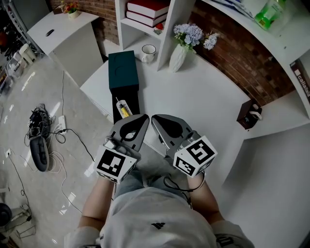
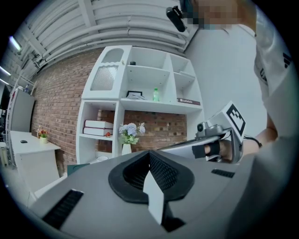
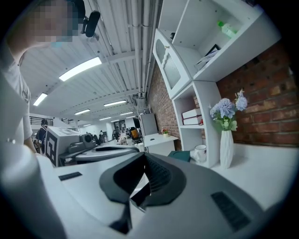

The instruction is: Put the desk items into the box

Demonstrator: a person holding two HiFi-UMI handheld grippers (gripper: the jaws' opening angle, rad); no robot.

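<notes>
A dark teal box [image 1: 123, 69] lies at the desk's left edge, with its black open part [image 1: 131, 100] nearer me. Inside that part I see a yellow item [image 1: 125, 112] and a thin white pen-like thing. My left gripper [image 1: 144, 117] and right gripper [image 1: 155, 119] are held side by side close to my body, just short of the box's near end. Both have their jaws together with nothing between them. In the left gripper view the jaws [image 2: 150, 156] meet at a seam; in the right gripper view the jaws [image 3: 144, 159] also meet.
On the white desk [image 1: 203, 101] stand a mug [image 1: 148, 52], a white vase of flowers [image 1: 178, 57] and a small brown holder [image 1: 249, 115]. Red books [image 1: 147, 12] sit on the shelf, a green bottle [image 1: 269, 13] higher up. Cables [image 1: 41, 131] lie on the floor at left.
</notes>
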